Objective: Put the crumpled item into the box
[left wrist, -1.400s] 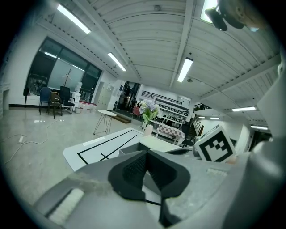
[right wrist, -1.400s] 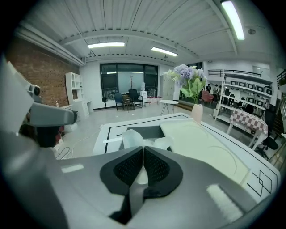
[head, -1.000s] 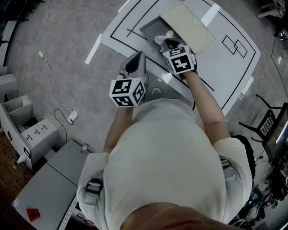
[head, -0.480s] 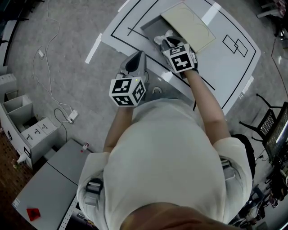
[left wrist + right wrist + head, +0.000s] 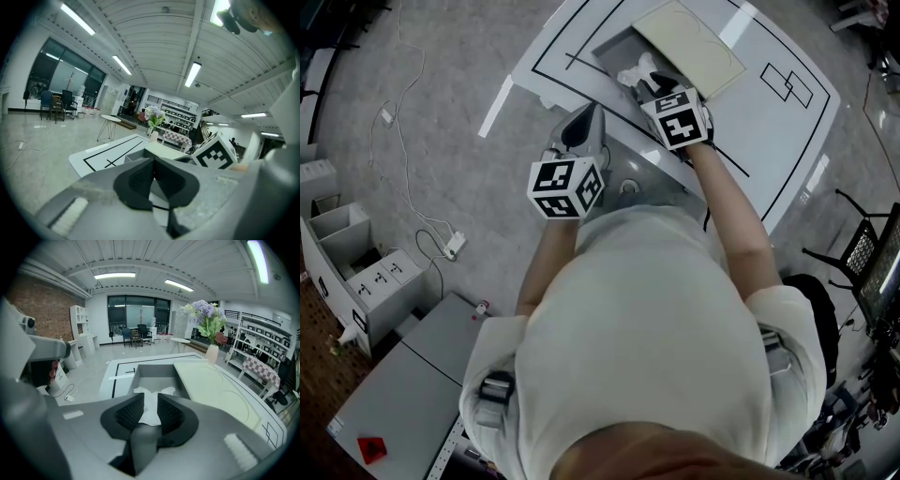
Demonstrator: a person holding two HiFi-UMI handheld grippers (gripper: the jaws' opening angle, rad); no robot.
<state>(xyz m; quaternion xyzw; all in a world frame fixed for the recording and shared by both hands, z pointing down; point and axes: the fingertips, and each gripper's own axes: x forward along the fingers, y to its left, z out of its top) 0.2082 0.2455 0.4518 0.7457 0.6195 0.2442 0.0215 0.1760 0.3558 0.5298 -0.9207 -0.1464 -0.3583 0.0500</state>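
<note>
The crumpled item, a white wad of paper [image 5: 150, 409], sits between the jaws of my right gripper [image 5: 151, 400], which is shut on it. In the head view the paper [image 5: 635, 73] hangs over the open grey box [image 5: 610, 53] at the table's near edge, just ahead of the right gripper [image 5: 654, 89]. In the right gripper view the box [image 5: 154, 370] lies straight ahead beneath the paper. My left gripper [image 5: 581, 129] hovers at the table edge, left of the right one. Its jaws [image 5: 153, 163] are shut with nothing between them.
A cream lid [image 5: 688, 45] lies against the box's right side on the white table [image 5: 769, 131] with black lines. A vase of flowers [image 5: 206, 324] stands beyond the table. Cables [image 5: 412, 187] and grey boxes [image 5: 356, 267] lie on the floor at left.
My right gripper has moved forward with the paper, which now hangs over the box opening. The left gripper has stayed where it was.
</note>
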